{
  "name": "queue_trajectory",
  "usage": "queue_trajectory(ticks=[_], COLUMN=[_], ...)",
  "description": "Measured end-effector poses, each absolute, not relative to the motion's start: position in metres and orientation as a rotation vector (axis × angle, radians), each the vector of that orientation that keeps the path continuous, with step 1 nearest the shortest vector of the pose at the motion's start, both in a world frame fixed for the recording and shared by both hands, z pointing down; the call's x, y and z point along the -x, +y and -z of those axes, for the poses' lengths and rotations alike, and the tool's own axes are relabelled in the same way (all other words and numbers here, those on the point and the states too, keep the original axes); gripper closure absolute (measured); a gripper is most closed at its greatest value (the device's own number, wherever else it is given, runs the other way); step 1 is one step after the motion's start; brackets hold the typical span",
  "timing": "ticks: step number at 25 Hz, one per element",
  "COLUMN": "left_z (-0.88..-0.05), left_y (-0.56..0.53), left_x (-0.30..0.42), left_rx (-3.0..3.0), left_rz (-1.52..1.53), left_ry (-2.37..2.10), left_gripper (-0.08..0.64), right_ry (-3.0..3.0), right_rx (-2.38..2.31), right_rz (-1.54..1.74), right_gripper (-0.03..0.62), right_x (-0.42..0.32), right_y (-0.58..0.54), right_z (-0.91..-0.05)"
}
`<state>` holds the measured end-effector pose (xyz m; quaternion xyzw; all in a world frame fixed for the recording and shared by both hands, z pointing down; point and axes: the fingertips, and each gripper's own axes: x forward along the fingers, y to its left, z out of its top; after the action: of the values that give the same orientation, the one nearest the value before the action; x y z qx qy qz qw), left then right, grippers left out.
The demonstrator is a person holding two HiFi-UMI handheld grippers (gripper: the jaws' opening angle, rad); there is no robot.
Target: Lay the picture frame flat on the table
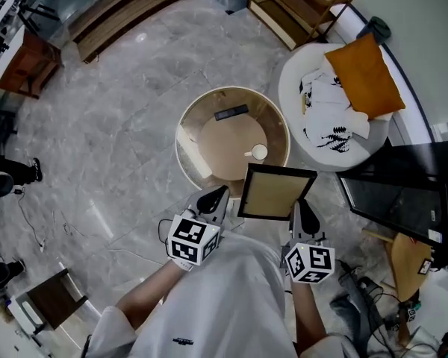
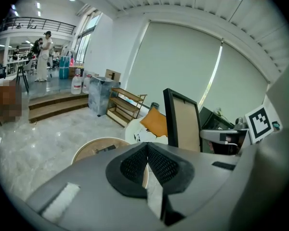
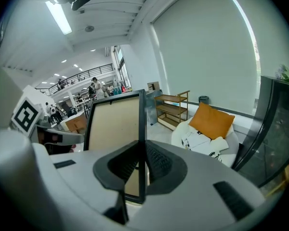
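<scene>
while left tongs (image 2: 147,147) together, right tongs (image 3: 141,146) tight on picture frame (image 3: 113,121)

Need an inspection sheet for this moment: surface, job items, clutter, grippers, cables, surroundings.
Surface: round table, wood top, white rim.
Job's things: frame held upright in the air at the table's near edge, not yet flat.
Clutter: dark bar and small white disc on the table.
Grippers: left gripper shut, empty; right gripper shut on the frame's edge.
Cables: thin cable on the floor; tangle lower right.
Surroundings: white seat, orange cushion, shelf, dark cabinet.
</scene>
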<state>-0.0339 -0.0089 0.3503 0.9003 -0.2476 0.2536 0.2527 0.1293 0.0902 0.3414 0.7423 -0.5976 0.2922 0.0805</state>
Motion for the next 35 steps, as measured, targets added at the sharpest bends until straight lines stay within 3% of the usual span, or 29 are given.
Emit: queue_trajectory(ticks=[14, 35], left_z=[-0.399, -0.572], left_y=[-0.004, 0.008], left_x=[0.013, 0.028], left_rx=[-2.319, -2.144], left_rz=[-0.774, -0.944], left_ry=[-0.727, -0.746], left_gripper=[0.555, 0.555], right_ry=[-1.829, -1.758], right_rx=[-2.05, -1.878], right_rz=[-1.005, -1.141], right_gripper=[0.557, 0.557], right_x=[-0.155, -0.144], right_y=[0.066, 0.075], right_z=[-0.401, -0.566])
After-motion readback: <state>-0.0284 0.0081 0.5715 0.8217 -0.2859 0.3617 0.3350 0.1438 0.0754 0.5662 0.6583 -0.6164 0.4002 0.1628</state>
